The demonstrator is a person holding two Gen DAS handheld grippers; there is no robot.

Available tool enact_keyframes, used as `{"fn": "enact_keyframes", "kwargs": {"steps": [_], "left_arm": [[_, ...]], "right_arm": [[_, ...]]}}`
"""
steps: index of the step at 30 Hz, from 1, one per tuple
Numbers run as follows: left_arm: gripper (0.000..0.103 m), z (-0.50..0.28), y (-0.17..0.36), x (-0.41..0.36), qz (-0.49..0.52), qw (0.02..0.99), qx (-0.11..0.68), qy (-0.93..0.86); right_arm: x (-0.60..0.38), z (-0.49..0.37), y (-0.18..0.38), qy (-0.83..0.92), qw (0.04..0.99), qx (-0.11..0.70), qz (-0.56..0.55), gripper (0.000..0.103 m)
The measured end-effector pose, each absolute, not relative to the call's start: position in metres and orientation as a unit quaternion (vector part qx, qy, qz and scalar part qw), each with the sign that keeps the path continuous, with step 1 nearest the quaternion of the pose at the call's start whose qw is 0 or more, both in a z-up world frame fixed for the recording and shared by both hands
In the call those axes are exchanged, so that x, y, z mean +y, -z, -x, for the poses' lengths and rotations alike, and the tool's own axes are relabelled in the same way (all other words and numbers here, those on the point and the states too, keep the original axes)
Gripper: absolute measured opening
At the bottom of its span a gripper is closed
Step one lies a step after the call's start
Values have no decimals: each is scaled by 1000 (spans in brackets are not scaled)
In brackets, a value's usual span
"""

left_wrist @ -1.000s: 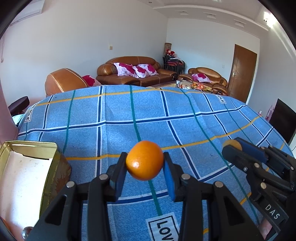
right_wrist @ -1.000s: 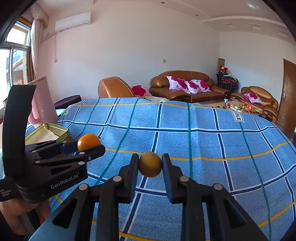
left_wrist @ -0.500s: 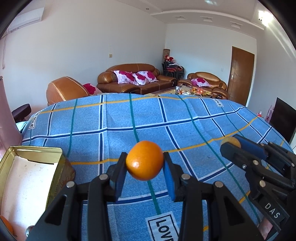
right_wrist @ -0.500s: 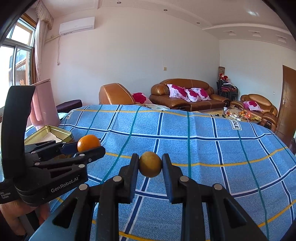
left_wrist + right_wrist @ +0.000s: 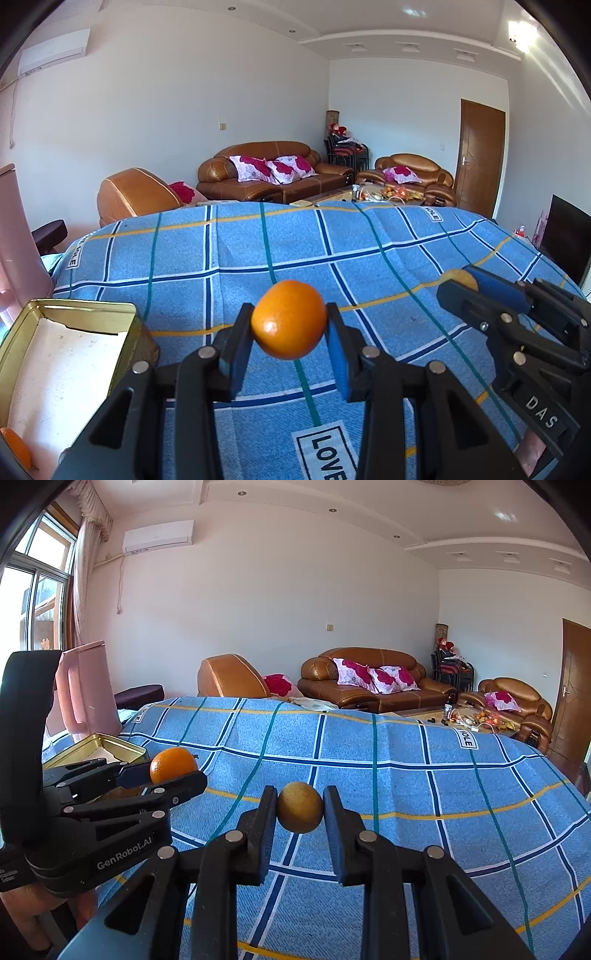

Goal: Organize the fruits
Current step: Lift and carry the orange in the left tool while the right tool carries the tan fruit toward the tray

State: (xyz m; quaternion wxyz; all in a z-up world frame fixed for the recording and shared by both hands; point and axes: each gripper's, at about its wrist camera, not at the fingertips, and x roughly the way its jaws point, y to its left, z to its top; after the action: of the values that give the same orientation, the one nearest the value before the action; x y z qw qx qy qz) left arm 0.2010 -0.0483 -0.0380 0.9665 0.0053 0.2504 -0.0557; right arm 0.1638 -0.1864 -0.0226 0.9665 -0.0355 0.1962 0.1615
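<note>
My left gripper is shut on a bright orange held above the blue checked cloth. From the right wrist view the same orange shows in the left gripper at the left. A small yellow-brown fruit is pinched in my right gripper, also above the cloth. In the left wrist view the right gripper shows at the right with only a sliver of that fruit visible. A gold tin box lies open at the lower left, with another orange in its near corner.
The gold tin sits at the cloth's left edge, beside a pink container. Brown leather sofas and an armchair stand beyond the far edge. A hand holds the left gripper at the lower left.
Both cameras have tipped so that the table sits lower in view and more ceiling shows. An orange in the tin's near corner has come into the left wrist view. Both grips are unchanged.
</note>
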Motion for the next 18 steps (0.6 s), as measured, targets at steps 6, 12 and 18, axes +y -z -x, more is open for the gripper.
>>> {"fn": "enact_keyframes", "kwargs": {"steps": [6, 12, 18], "left_arm": [[39, -193, 36, -51, -15, 970, 237, 53], [39, -185, 32, -49, -13, 974, 220, 49], [39, -176, 31, -41, -2, 975, 215, 48]], "right_arm": [[-186, -160, 22, -162, 968, 188, 38, 27], [-187, -156, 21, -162, 970, 178, 37, 27], [-186, -151, 20, -164, 971, 170, 38, 27]]}}
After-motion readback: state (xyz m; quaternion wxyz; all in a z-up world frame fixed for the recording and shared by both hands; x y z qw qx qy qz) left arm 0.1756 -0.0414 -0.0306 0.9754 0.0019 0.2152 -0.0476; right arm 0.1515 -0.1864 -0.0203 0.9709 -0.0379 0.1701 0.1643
